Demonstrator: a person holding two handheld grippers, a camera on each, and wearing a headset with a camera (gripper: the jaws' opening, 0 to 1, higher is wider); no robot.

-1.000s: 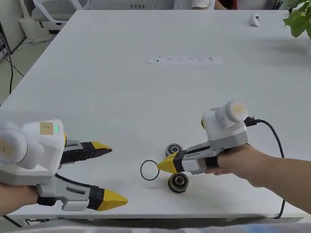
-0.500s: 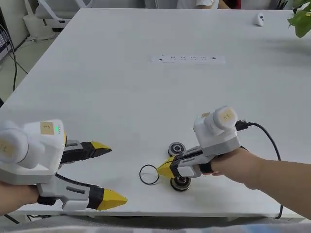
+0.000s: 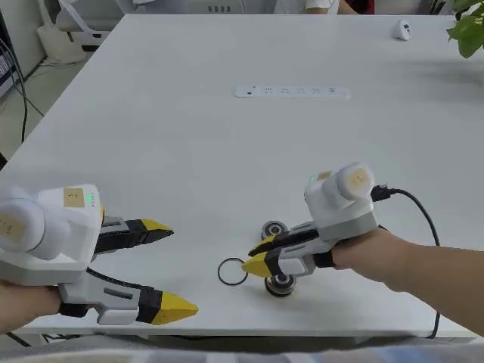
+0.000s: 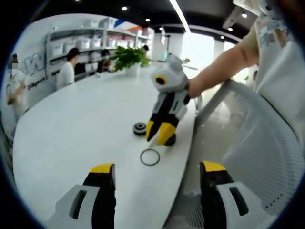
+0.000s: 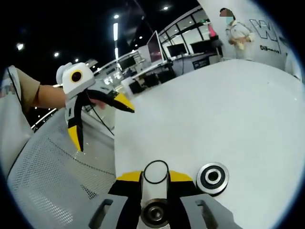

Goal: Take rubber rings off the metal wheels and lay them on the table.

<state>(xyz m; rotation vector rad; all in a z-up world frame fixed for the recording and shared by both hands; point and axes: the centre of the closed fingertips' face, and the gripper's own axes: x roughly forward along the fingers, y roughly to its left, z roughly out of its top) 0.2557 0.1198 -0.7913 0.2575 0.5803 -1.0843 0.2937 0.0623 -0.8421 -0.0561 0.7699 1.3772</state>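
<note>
A thin black rubber ring (image 3: 219, 272) lies flat on the white table (image 3: 189, 151), just left of my right gripper (image 3: 259, 255). That gripper's yellow jaws stand slightly apart and hold nothing. One metal wheel (image 3: 281, 285) sits under them, and it appears low between the jaws (image 5: 155, 213) in the right gripper view. The ring (image 5: 145, 172) lies just past the tips. A second wheel (image 3: 274, 229) rests a little farther back. My left gripper (image 3: 168, 266) hovers wide open and holds nothing at the table's near left edge, facing the ring (image 4: 141, 157) and the right gripper (image 4: 158, 135).
A white power strip (image 3: 292, 91) lies mid-table, a mouse (image 3: 403, 30) at the far right, and plant leaves (image 3: 469, 30) at the right corner. A black cable (image 3: 423, 219) trails from the right gripper. The table's front edge runs close below both grippers.
The right gripper's jaws have parted a little and the ring now lies free on the table by their tips. The left gripper has stayed where it was.
</note>
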